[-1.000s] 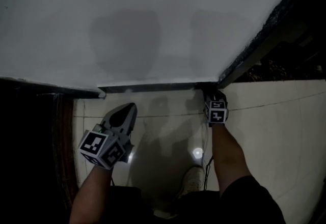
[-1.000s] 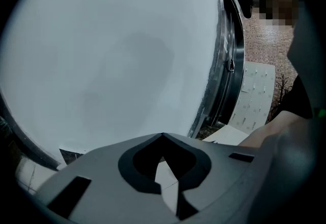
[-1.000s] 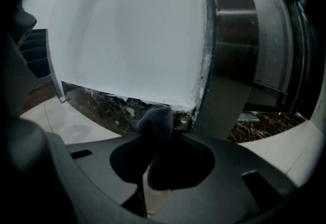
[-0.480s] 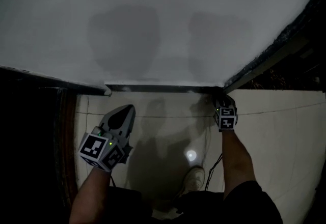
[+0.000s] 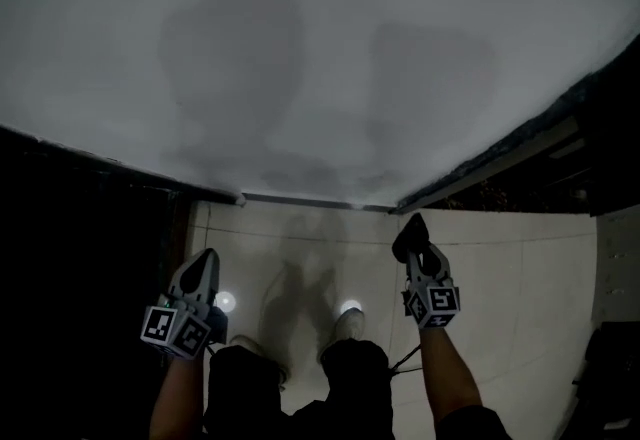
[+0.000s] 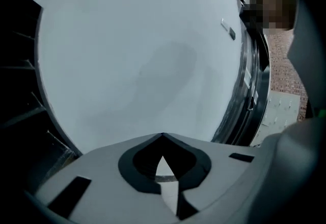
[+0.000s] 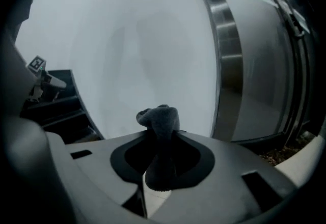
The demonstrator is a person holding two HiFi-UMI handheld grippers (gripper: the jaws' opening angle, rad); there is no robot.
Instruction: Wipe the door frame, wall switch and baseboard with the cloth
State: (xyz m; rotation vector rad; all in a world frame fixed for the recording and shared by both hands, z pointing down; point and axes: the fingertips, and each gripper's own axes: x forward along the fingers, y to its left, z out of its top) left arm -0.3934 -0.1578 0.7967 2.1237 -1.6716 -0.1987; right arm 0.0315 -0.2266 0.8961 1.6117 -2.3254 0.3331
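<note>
Cloth (image 7: 160, 125), one, pinched in right hand-held gripper (image 5: 411, 234)

Dark grey cloth (image 7: 160, 116) bunched in right claw (image 7: 162, 135)

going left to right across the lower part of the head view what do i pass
left gripper, shut with nothing in it → person's shoe → right gripper, shut on the cloth

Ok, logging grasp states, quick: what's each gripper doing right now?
Left gripper: closed, nothing between its fingers.
Right gripper: closed on the cloth.
</note>
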